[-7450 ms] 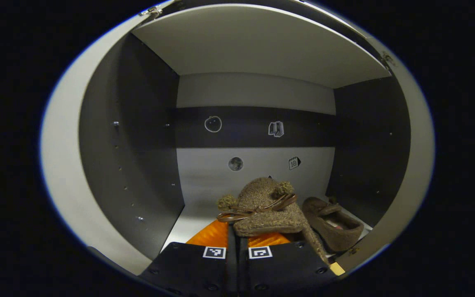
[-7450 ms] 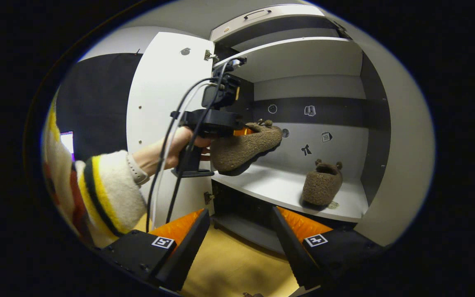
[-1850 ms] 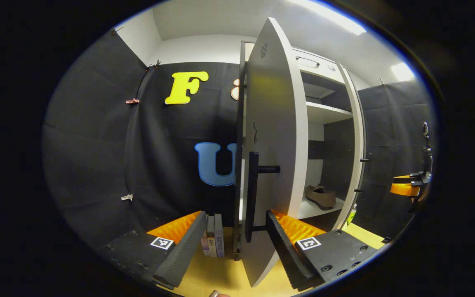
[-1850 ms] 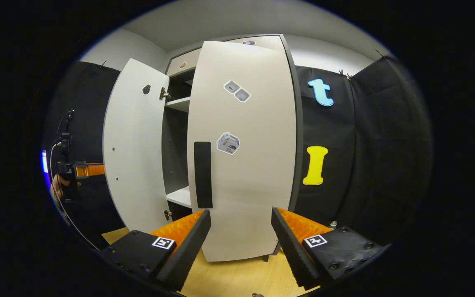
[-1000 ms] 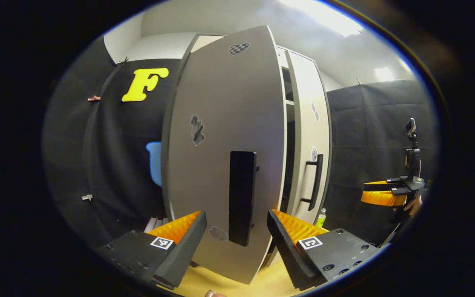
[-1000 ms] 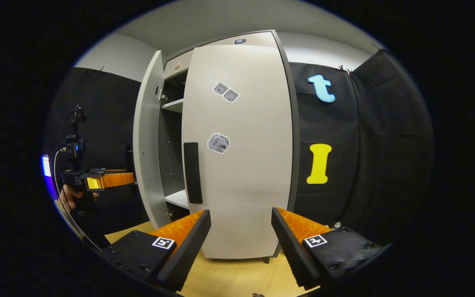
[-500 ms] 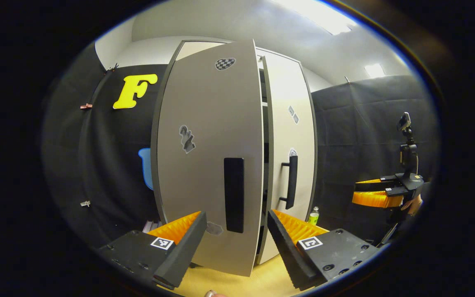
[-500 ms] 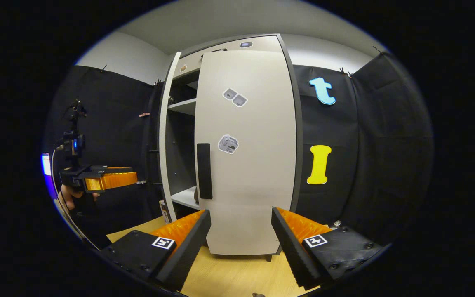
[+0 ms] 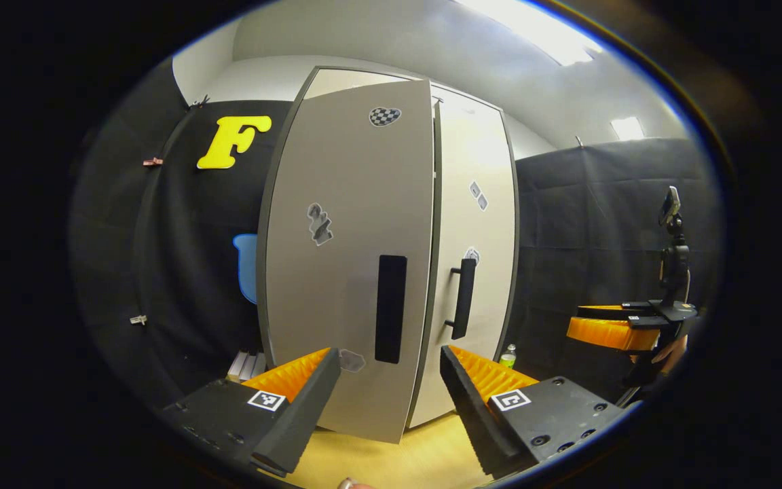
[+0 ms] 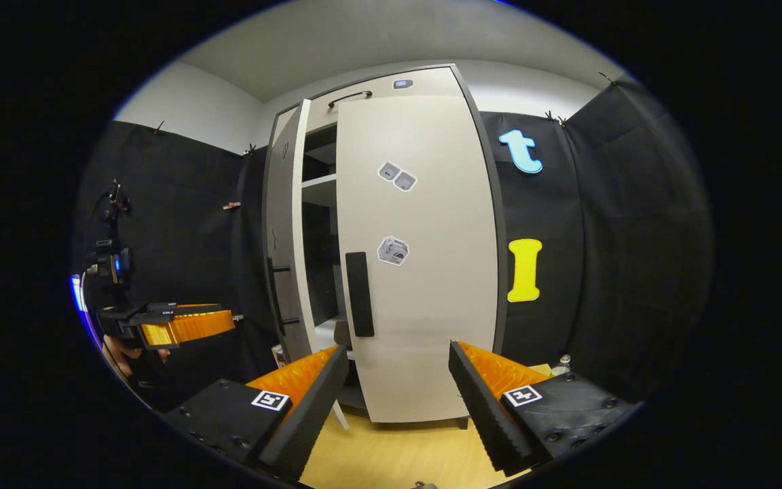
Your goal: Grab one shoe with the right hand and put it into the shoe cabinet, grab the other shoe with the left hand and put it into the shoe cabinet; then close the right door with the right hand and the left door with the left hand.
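Centre frame in both views, the shoe cabinet (image 10: 398,88) stands with its right door (image 10: 425,272) shut and left door (image 9: 343,272) slightly ajar. Left gripper (image 9: 384,401) and right gripper (image 10: 398,401) gape wide, empty. Shoes hidden, presumably inside.

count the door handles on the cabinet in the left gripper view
2. One black handle is on the near left door, seen face-on; the other handle sticks out from the right door beside it. Others may be hidden.
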`<state>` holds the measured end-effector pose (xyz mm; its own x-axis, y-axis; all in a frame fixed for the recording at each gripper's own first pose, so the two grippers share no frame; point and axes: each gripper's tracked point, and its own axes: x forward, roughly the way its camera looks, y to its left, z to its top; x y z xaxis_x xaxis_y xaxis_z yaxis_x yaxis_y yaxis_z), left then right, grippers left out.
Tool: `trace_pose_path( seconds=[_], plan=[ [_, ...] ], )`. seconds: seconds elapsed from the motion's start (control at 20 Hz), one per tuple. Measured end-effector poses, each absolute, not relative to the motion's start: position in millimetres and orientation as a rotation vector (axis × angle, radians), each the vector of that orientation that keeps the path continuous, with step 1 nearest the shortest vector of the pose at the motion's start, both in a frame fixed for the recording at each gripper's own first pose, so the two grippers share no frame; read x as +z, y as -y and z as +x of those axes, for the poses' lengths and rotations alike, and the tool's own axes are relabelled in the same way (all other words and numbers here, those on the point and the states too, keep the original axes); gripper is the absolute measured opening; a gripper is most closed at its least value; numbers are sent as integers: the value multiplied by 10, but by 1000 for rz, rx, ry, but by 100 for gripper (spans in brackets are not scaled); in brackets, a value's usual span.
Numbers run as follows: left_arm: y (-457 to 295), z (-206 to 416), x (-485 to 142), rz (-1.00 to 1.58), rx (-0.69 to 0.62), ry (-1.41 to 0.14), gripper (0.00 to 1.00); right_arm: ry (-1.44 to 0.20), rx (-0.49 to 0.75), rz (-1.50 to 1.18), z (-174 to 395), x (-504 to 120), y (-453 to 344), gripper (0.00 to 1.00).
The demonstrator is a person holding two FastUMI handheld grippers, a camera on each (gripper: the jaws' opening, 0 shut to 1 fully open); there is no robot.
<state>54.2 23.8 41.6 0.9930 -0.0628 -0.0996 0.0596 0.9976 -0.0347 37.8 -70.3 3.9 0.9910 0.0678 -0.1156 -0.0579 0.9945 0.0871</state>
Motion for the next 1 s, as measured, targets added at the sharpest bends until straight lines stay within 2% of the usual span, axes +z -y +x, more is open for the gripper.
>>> trace_pose_path(
  seconds=[0.4,0.45,0.5,1.0],
  plan=[
    [-42,472,327,-31,-23,-101,94,-86,36,34,494,63,380,99],
    [-24,470,319,-31,-23,-99,92,-84,39,37,496,71,357,99],
    [-6,461,315,-37,-26,-100,94,-84,39,37,506,80,350,99],
    [15,492,361,-36,-30,-90,95,-87,27,24,505,45,386,98]
  ],
)
